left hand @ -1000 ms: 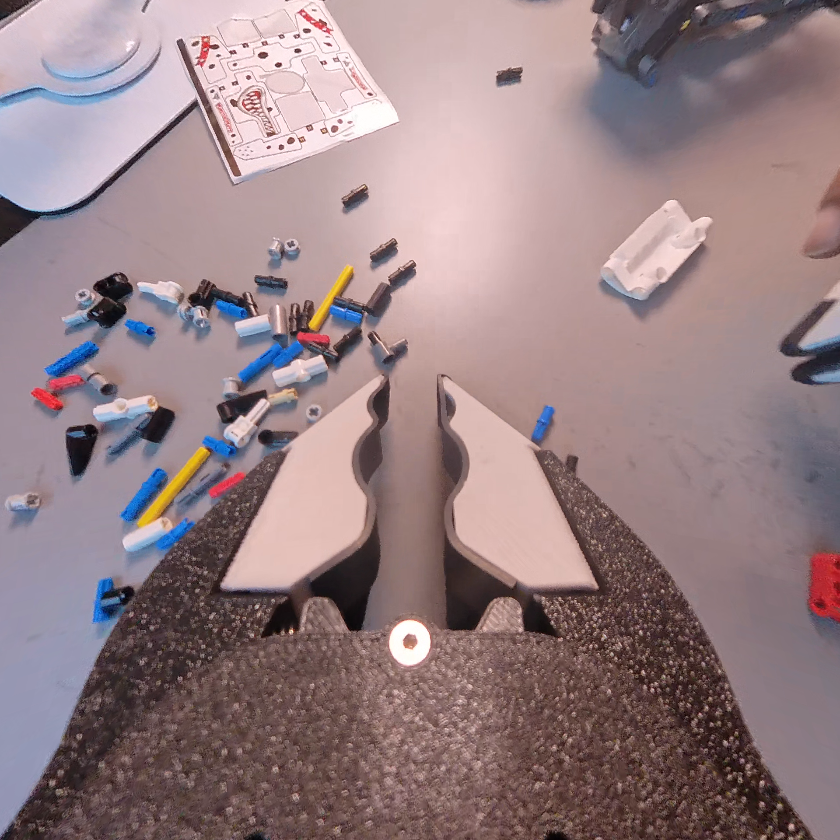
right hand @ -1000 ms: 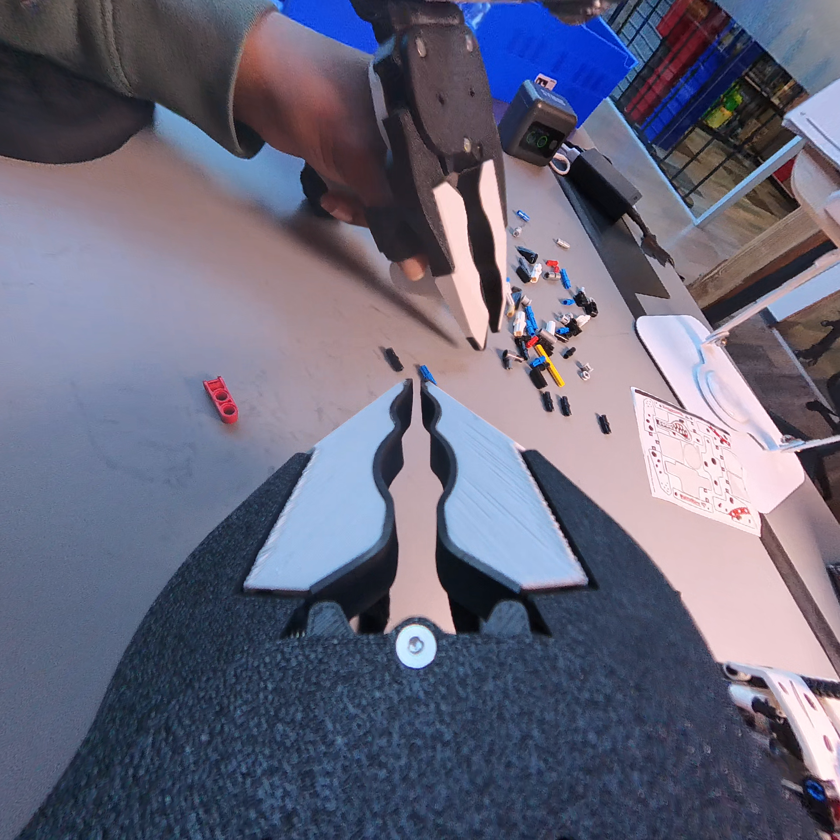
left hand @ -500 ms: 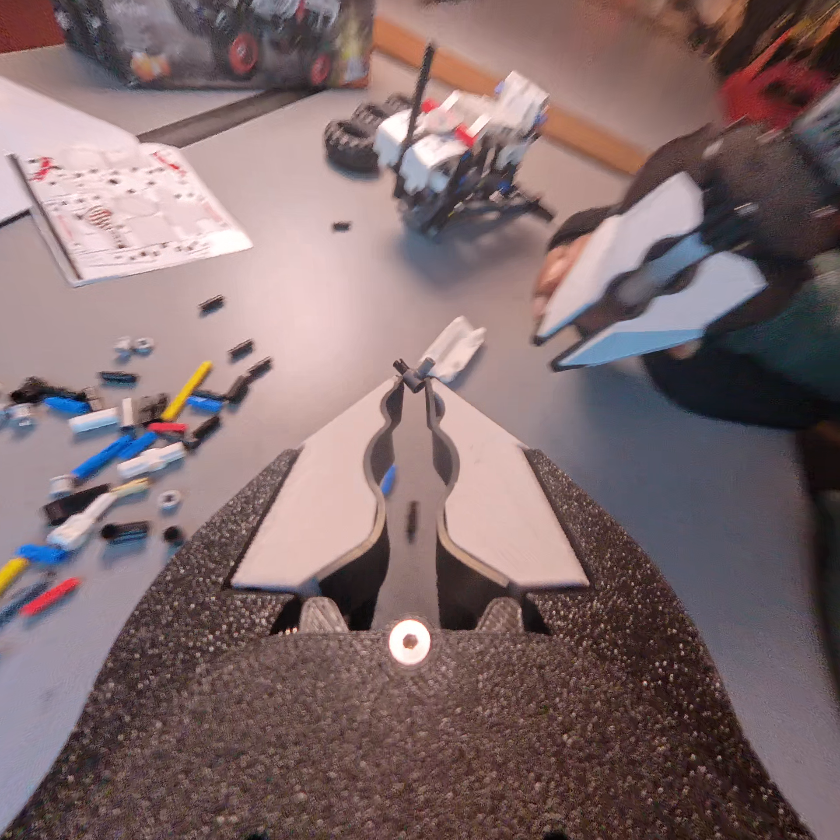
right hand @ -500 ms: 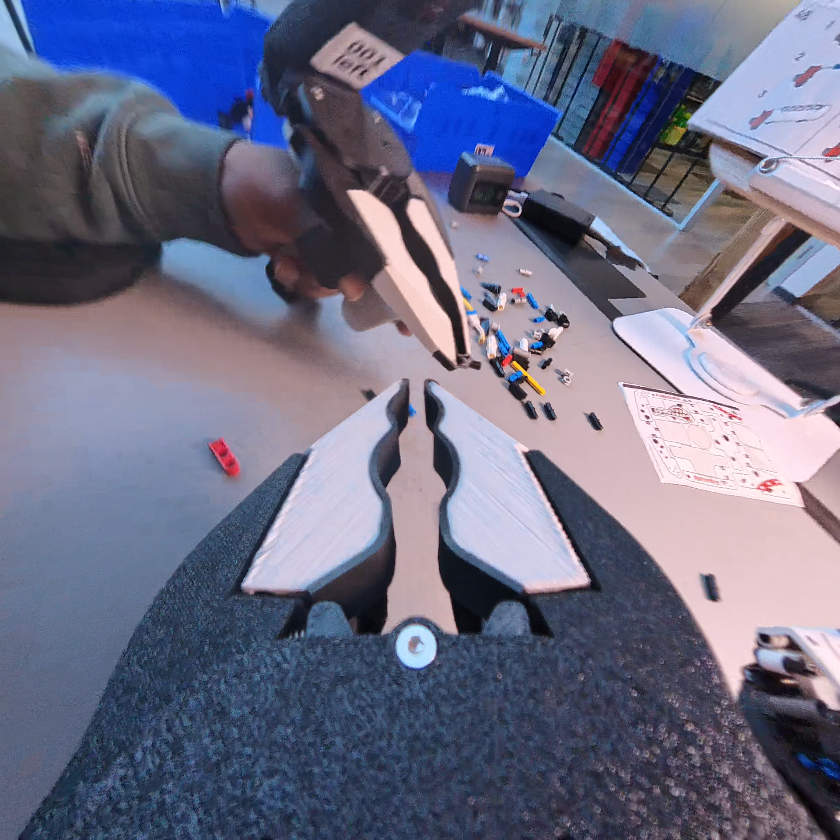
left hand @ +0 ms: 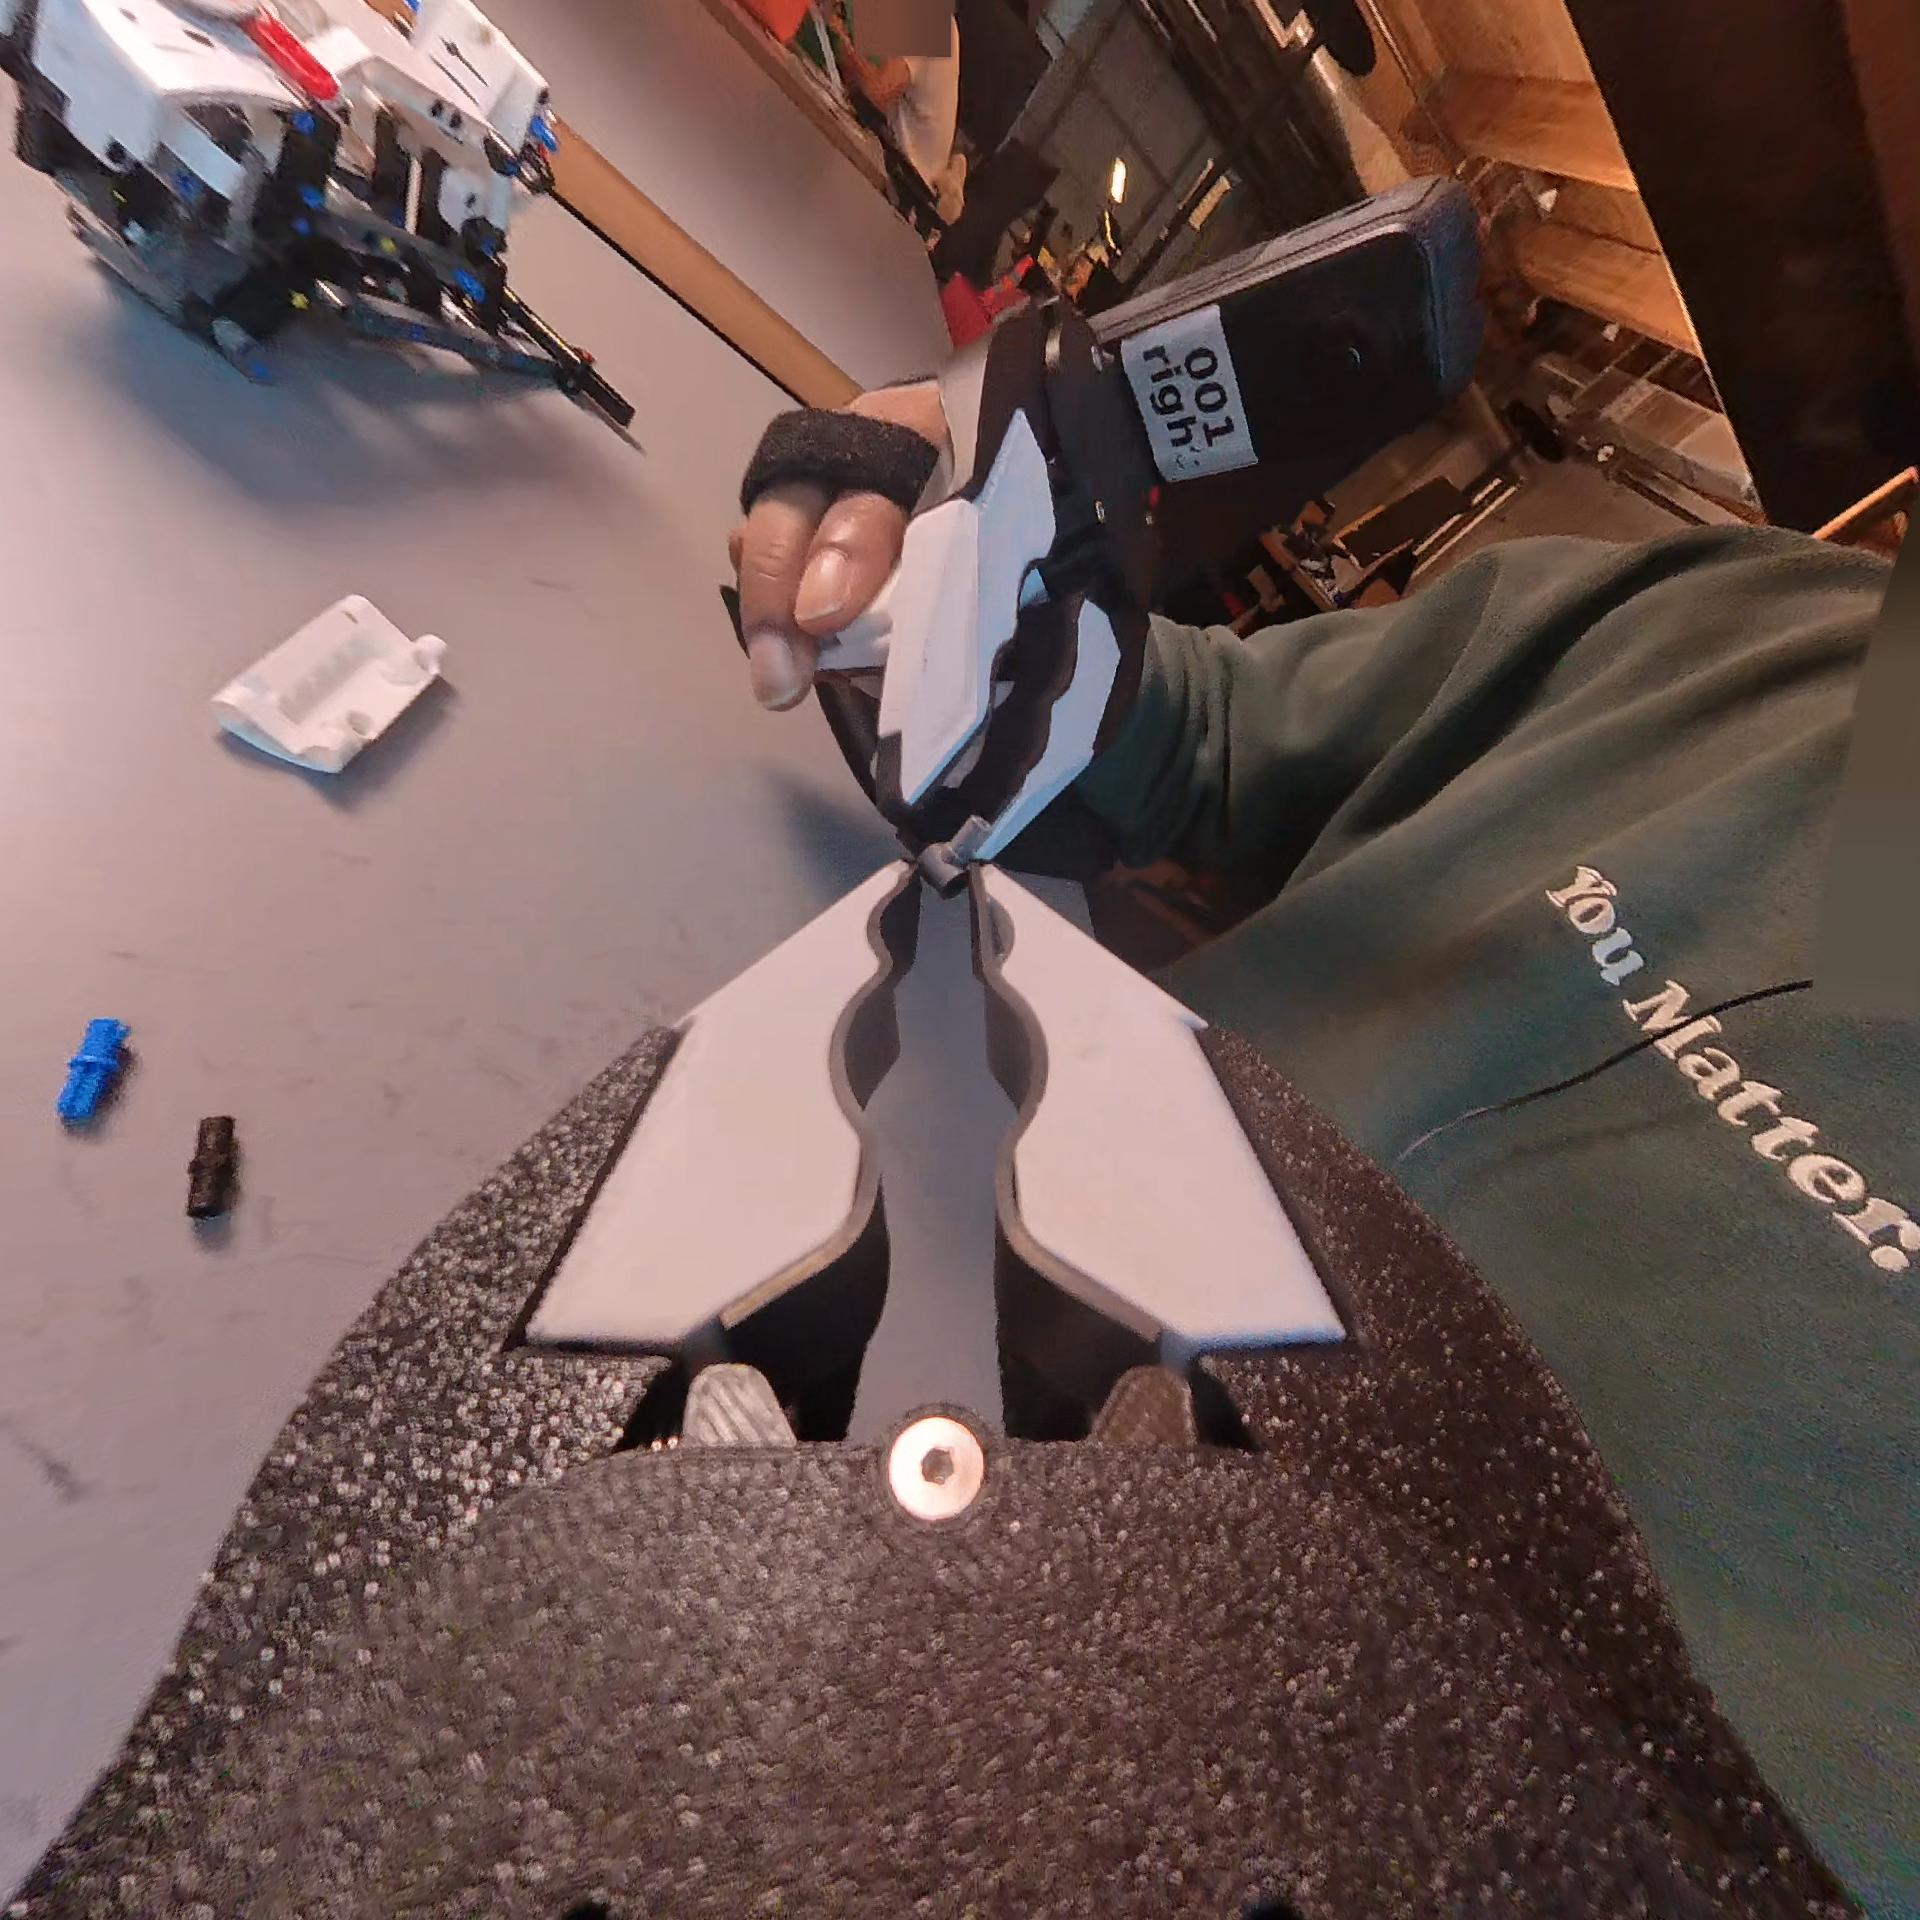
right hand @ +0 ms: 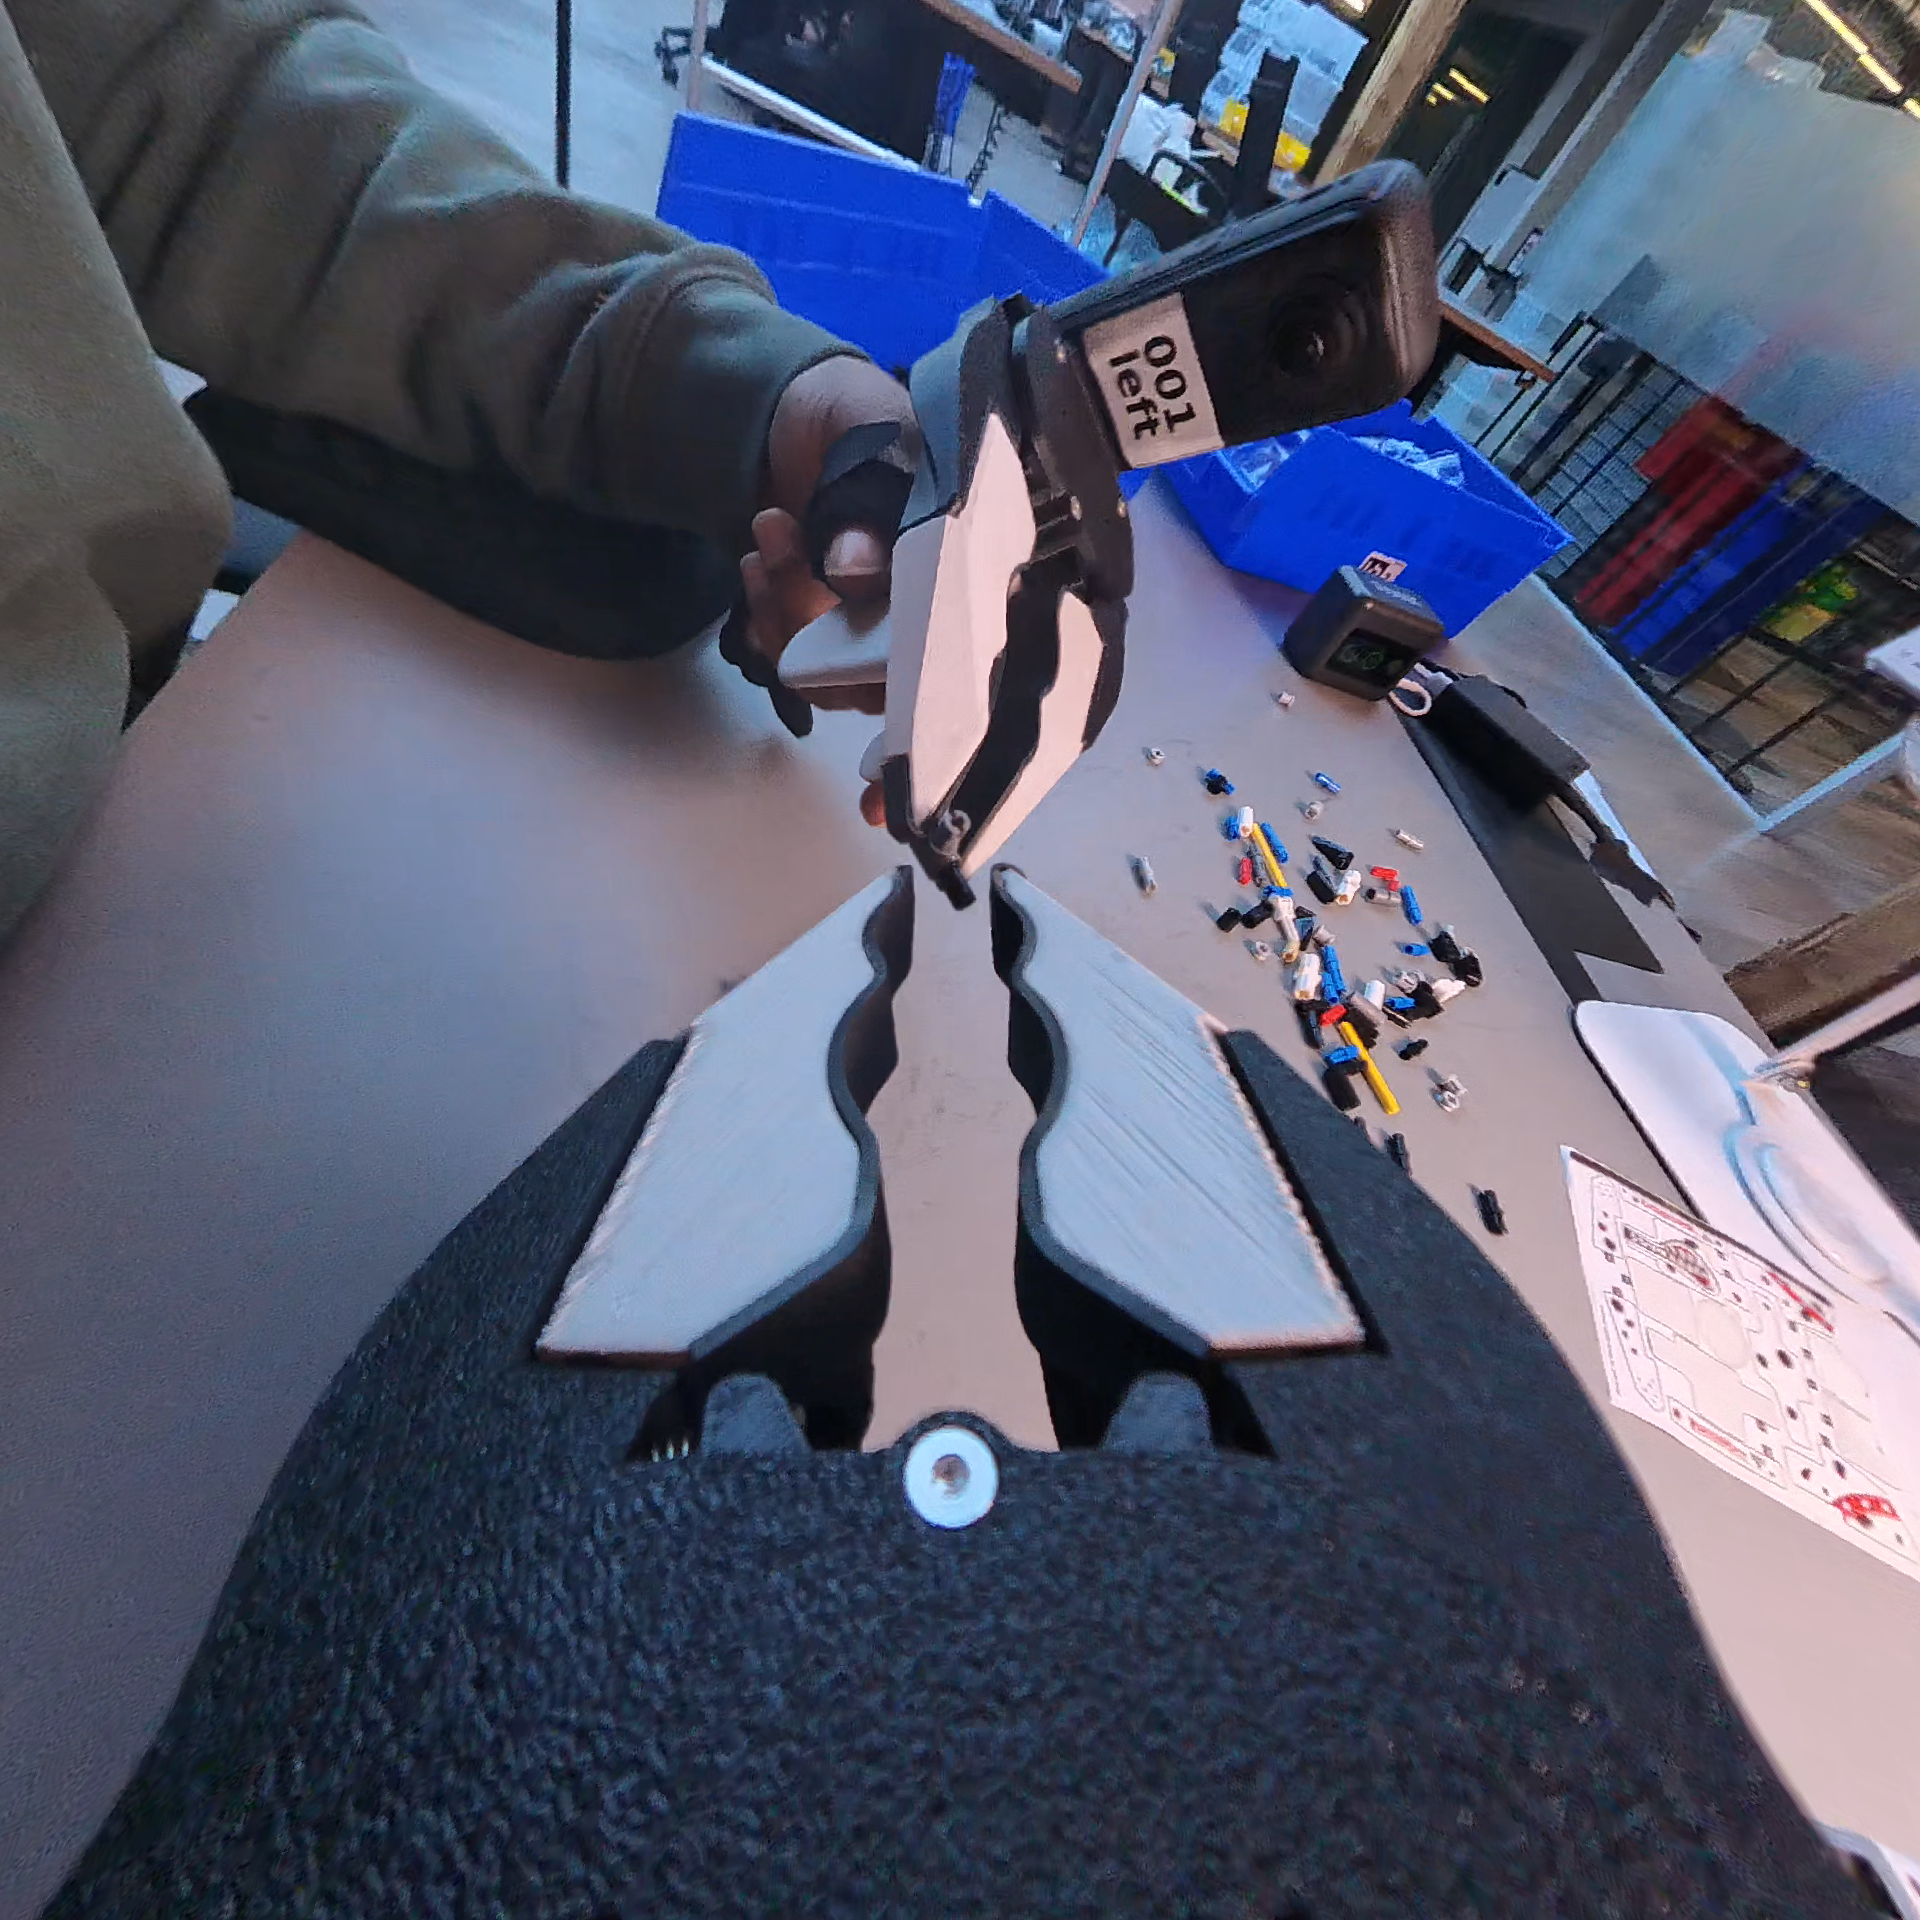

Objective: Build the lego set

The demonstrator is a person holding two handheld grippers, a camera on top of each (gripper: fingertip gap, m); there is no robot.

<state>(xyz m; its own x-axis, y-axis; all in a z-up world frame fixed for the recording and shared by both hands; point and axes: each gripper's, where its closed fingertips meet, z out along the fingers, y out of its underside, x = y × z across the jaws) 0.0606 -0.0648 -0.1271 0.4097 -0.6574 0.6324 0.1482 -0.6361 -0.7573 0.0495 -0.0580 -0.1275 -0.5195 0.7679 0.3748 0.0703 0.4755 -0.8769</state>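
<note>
A grey table (left hand: 416, 935) fills both views, with workshop shelving and clutter blurred behind it. In the left wrist view, a half-built model (left hand: 281, 177) in white, black and blue stands at the far left. Nearer lie a blue pin (left hand: 94, 1070) and a black pin (left hand: 211, 1166), and to their right a white panel piece (left hand: 322, 686). The person's green sleeve (left hand: 1558, 831) fills the right side. In the right wrist view, blue bins (right hand: 862, 229) stand at the table's far edge. Further right is a small black device (right hand: 1361, 634). Right of centre is a scatter of loose parts (right hand: 1330, 956), then a white lamp base (right hand: 1683, 1081) and a printed sticker sheet (right hand: 1745, 1351).

Writing shows on a white label on each gripper's camera housing, on the sleeve and on the sticker sheet.

The left gripper (left hand: 940, 878) is raised off the table, its fingers pinched on a small dark connector (right hand: 951, 847) held at the very tips. The right gripper (right hand: 951, 883) meets it tip to tip. Its fingers stand slightly apart, and the free end of the connector sits just at the gap between them. The views leave it unclear whether the right fingers touch the piece.
</note>
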